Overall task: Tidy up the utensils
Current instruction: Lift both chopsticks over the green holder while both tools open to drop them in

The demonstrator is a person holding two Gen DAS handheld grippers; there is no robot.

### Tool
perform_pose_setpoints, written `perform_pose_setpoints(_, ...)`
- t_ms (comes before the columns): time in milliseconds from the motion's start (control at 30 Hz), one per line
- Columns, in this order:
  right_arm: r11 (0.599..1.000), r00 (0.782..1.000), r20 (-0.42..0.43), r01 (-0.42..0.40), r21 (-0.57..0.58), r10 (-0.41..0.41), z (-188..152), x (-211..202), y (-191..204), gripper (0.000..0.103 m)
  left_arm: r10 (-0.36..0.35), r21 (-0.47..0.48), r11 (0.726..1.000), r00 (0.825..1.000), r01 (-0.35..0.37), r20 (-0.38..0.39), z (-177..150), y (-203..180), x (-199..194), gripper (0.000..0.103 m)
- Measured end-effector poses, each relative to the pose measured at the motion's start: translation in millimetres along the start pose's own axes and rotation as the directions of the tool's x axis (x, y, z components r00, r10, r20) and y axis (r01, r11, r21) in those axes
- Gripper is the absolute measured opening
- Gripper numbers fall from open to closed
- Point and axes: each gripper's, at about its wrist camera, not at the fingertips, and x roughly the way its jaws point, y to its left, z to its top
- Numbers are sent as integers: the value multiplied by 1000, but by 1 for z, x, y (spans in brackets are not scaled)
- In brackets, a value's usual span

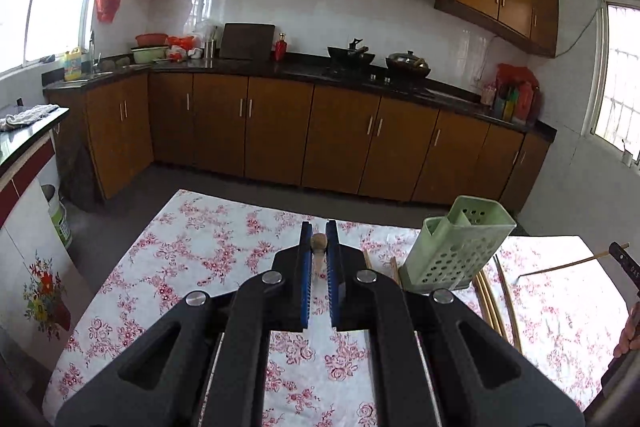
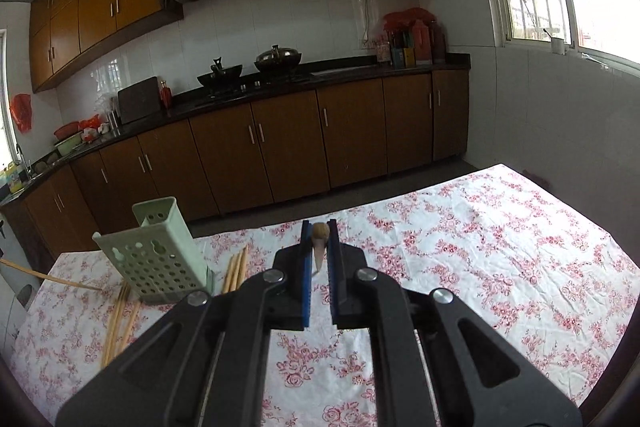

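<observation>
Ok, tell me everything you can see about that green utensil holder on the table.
The green utensil holder is pale green plastic, boxy, with rows of round holes in its front wall and an open top split into a taller back compartment and a lower front one. It stands on the floral tablecloth but leans, tilted. No utensil shows above its rim. Wooden chopsticks lie on the cloth beside its base. Neither gripper touches it.

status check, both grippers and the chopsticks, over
Left gripper and right gripper each shut on one chopstick. Green holder upright, empty from here. Loose chopsticks on cloth beside it. Path clear.
</observation>
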Motion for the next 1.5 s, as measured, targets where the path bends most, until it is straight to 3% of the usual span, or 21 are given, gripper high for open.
perform_pose_setpoints(233,999,1000,24,-12,-30,13,22,2,9,8,38,-1,999,999,-38,36,23,-2,9,7)
perform_pose_setpoints(400,997,993,92,-71,-41,74,63,-7,27,8,29,-3,1000,995,-29,94,57,-9,3,7)
perform_pose_setpoints(600,978,952,225,-204,-34,206,122,-35,57,8,-41,-29,998,973,49,226,112,-37,-20,7)
perform_pose_setpoints(733,954,922,249,-297,-35,296,141,-42,75,8,-116,-39,991,961,130,251,127,-55,-23,7)
perform_pose_setpoints(900,937,912,213,-344,-63,350,137,-35,93,8,-185,-31,980,954,197,234,119,-76,-18,7)
perform_pose_setpoints(1267,946,944,73,-319,-51,322,100,7,120,8,-209,-8,978,975,210,78,79,-103,25,7)
perform_pose_setpoints(1433,953,950,69,-302,-29,304,91,10,114,22,-196,0,980,979,197,55,71,-104,24,9)
perform_pose_setpoints(1500,956,953,80,-292,-19,292,88,5,106,25,-194,-3,981,979,195,57,70,-103,21,19)
